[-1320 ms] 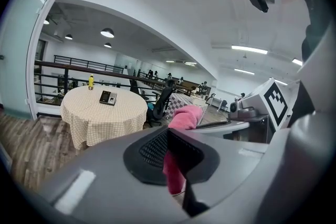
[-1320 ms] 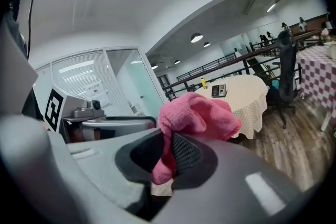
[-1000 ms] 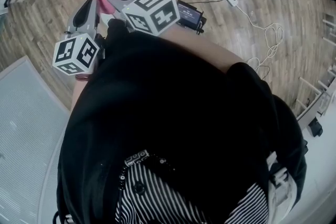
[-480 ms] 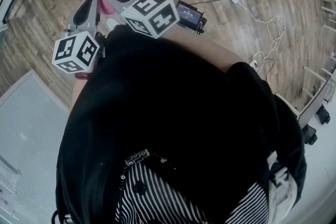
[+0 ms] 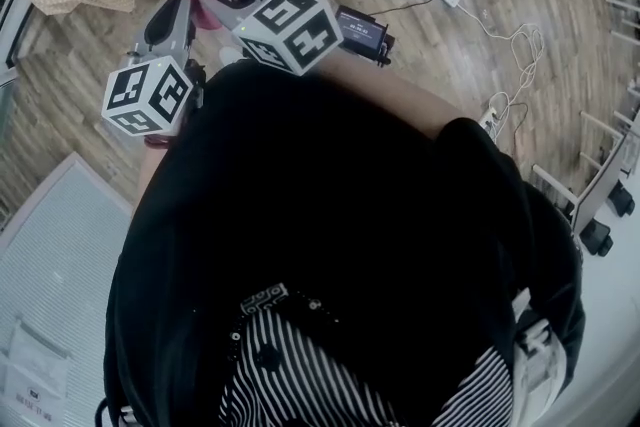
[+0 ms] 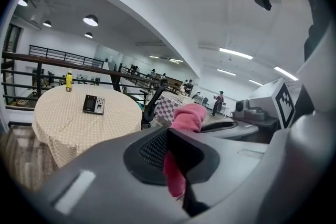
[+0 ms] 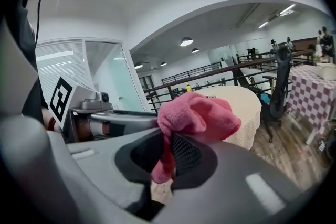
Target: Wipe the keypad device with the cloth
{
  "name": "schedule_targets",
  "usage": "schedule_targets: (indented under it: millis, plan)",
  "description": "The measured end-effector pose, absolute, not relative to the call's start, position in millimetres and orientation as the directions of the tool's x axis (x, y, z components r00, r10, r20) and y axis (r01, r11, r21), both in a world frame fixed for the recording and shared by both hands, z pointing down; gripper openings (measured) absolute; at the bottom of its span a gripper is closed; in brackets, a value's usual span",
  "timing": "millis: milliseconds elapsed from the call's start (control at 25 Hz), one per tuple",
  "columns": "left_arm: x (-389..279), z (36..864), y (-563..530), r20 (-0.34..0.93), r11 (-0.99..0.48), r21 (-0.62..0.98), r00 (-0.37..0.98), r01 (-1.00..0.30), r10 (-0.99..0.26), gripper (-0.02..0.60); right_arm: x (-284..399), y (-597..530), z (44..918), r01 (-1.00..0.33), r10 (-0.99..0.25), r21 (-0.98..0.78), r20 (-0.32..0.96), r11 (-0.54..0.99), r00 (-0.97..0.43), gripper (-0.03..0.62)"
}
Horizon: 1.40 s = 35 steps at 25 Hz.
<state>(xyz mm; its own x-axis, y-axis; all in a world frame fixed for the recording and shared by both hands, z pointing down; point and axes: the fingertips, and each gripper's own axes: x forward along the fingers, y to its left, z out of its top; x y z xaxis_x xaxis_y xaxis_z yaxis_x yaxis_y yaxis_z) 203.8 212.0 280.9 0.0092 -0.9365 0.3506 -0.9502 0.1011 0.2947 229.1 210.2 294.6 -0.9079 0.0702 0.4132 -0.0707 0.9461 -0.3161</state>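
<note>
Cloth (image 6: pixel 188 118) — a pink one — is clamped by both tongs: left gripper (image 6: pixel 173 162) and right gripper (image 7: pixel 165 159) each have jaws pressed together on it. Keypad device (image 6: pixel 93 104) lies flat on the round table (image 6: pixel 58 126), well apart from them — near a yellow bottle (image 6: pixel 69 80).

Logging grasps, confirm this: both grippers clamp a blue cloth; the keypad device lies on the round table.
Not blue: the right gripper view shows a pink cloth. The left gripper and right gripper clamp it; the keypad device lies on the round table.
</note>
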Motion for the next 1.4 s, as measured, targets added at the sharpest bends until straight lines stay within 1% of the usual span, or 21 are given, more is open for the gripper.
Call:
schedule_targets:
  millis: [280, 560, 720, 920, 1080, 1400]
  plan:
    - [123.4, 300.9, 216.0, 0.346, 0.035, 0.335, 0.088, -0.942, -0.934, 0.0, 147.7, 213.9, 314.0, -0.156, 0.004, -0.317, 0.451, 0.935, -0.893, 0.044]
    - [81.2, 306.4, 235.6, 0.333, 0.014, 0.359, 0.114, -0.933, -0.936, 0.0, 103.1, 232.5, 319.0, -0.167, -0.004, -0.314, 0.458, 0.935, -0.889, 0.044]
    - [50.4, 308.5, 262.2, 0.321, 0.041, 0.356, 0.081, -0.934, -0.944, 0.0, 70.3, 250.6, 315.6, -0.129, 0.02, -0.302, 0.445, 0.944, -0.895, 0.044]
    - [13.9, 312.3, 285.2, 0.301, 0.126, 0.391, -0.002, -0.912, -0.954, 0.0, 49.2, 278.0, 319.8, -0.074, 0.064, -0.274, 0.461, 0.959, -0.885, 0.044]
    - [0.6, 313.5, 299.3, 0.303, 0.161, 0.397, -0.037, -0.903, -0.952, 0.0, 37.2, 280.1, 321.4, -0.071, 0.08, -0.297, 0.469, 0.952, -0.88, 0.044]
    - [-21.7, 330.0, 306.2, 0.342, 0.256, 0.405, -0.114, -0.878, -0.933, 0.0, 11.0, 287.2, 335.3, 0.03, 0.186, -0.316, 0.476, 0.948, -0.859, 0.044]
